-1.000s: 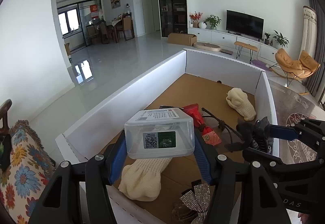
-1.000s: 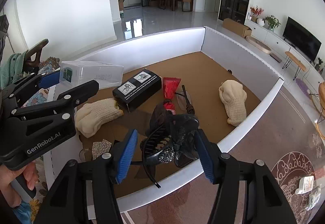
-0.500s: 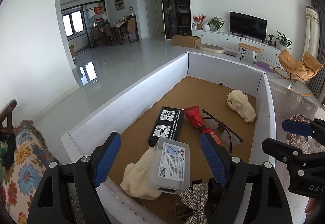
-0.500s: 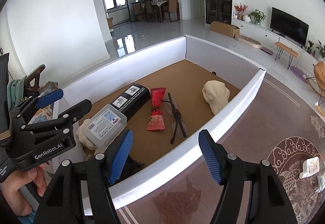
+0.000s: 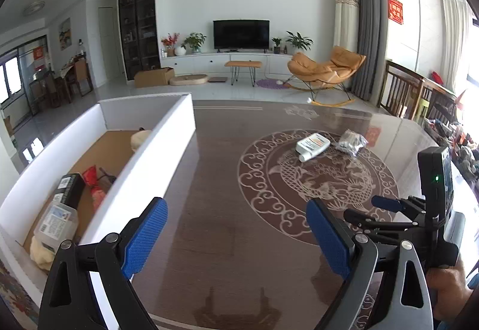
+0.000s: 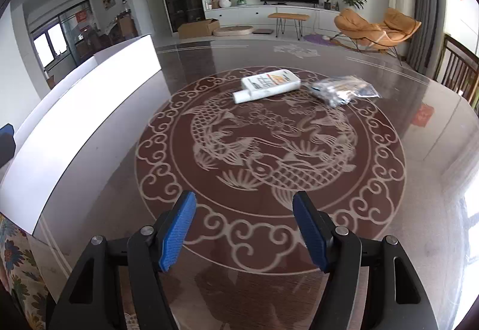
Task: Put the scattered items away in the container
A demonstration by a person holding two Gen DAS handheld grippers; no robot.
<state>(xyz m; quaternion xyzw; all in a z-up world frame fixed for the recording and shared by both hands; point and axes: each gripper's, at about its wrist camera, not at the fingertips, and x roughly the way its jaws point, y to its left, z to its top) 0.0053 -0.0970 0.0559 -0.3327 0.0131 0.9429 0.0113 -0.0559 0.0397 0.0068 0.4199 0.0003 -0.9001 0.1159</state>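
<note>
The white cardboard container (image 5: 167,132) stands at the table's left. Inside it lie a clear plastic box (image 5: 57,223), a black box (image 5: 69,189), a red packet (image 5: 92,180) and cream socks (image 5: 139,138). A white bottle (image 6: 268,84) and a clear plastic bag (image 6: 341,89) of small parts lie side by side on the dark patterned table; the left wrist view shows the bottle (image 5: 312,146) and bag (image 5: 351,142) too. My left gripper (image 5: 236,237) hovers over bare table right of the container, its jaws opening with nothing between them. My right gripper (image 6: 244,234) is open and empty, short of the bottle.
In the right wrist view the container's long white wall (image 6: 83,108) runs along the left. The right gripper's body (image 5: 389,210) and a hand show at the right of the left wrist view. A floral cushion (image 6: 15,258) sits by the table's near-left corner. Wooden chairs (image 5: 401,93) stand at the far right.
Both grippers let go of their loads in the container, the left the clear box, the right a dark hair clip. Both then swung right, out over the table towards the bottle and bag.
</note>
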